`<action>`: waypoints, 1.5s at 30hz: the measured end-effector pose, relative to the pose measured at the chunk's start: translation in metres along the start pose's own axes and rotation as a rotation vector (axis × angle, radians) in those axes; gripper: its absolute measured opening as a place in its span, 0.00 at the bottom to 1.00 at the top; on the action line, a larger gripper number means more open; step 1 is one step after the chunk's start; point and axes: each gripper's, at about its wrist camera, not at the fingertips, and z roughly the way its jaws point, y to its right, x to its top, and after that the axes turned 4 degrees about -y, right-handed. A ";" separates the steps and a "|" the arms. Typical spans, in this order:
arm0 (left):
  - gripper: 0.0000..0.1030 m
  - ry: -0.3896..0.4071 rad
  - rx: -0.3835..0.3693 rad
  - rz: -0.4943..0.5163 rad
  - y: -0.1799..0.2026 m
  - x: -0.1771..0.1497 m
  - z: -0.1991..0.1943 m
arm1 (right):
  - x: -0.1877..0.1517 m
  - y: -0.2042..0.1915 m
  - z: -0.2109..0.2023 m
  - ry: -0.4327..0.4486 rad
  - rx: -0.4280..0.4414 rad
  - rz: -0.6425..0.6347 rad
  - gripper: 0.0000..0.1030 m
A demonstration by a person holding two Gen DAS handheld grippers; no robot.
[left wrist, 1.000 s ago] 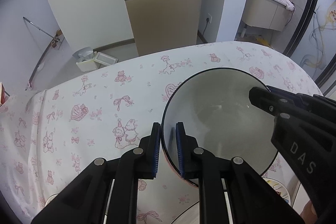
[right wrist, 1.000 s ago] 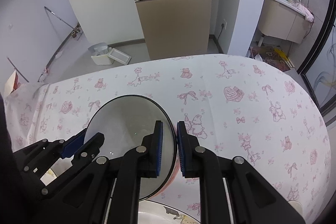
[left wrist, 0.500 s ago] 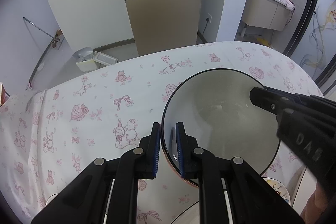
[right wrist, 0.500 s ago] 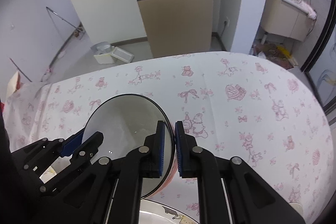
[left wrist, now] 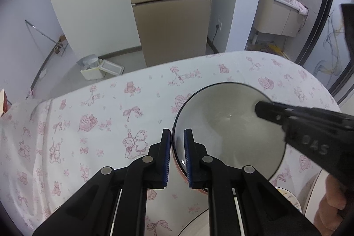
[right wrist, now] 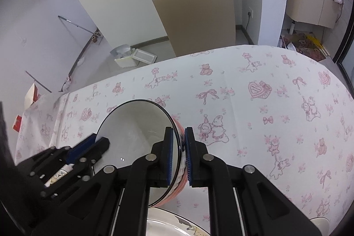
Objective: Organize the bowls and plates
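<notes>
A bowl (left wrist: pixel 230 125) with a grey-white inside, a thin black rim and a pink outside is held above the table by both grippers. My left gripper (left wrist: pixel 177 154) is shut on its left rim. My right gripper (right wrist: pixel 178 153) is shut on its right rim (right wrist: pixel 177 138); the bowl (right wrist: pixel 132 134) tilts in that view. The right gripper's finger shows in the left wrist view (left wrist: pixel 272 110) on the far rim. A white plate with a cartoon print (right wrist: pixel 177 225) lies below the bowl at the near edge.
The table wears a white cloth with pink bears and bows (left wrist: pixel 110 116). Another plate rim (left wrist: pixel 287 196) peeks out at lower right. Beyond the table stand a beige fridge (left wrist: pixel 168 14), a white bin (left wrist: pixel 93 68) and a washbasin cabinet (left wrist: pixel 278 14).
The bowl, held by both grippers, has tilted and shifted slightly; the right gripper has swung, so its view is rotated. Both grips are unchanged.
</notes>
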 end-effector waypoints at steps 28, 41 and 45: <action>0.14 -0.001 -0.012 -0.057 -0.004 0.004 -0.009 | -0.003 -0.007 -0.005 -0.024 0.012 -0.001 0.28; 0.86 0.476 0.051 -0.140 -0.037 -0.012 -0.154 | -0.021 -0.023 -0.143 0.439 -0.089 -0.052 0.66; 1.00 0.645 0.095 -0.155 -0.045 -0.030 -0.204 | -0.041 -0.027 -0.196 0.628 -0.133 -0.063 0.86</action>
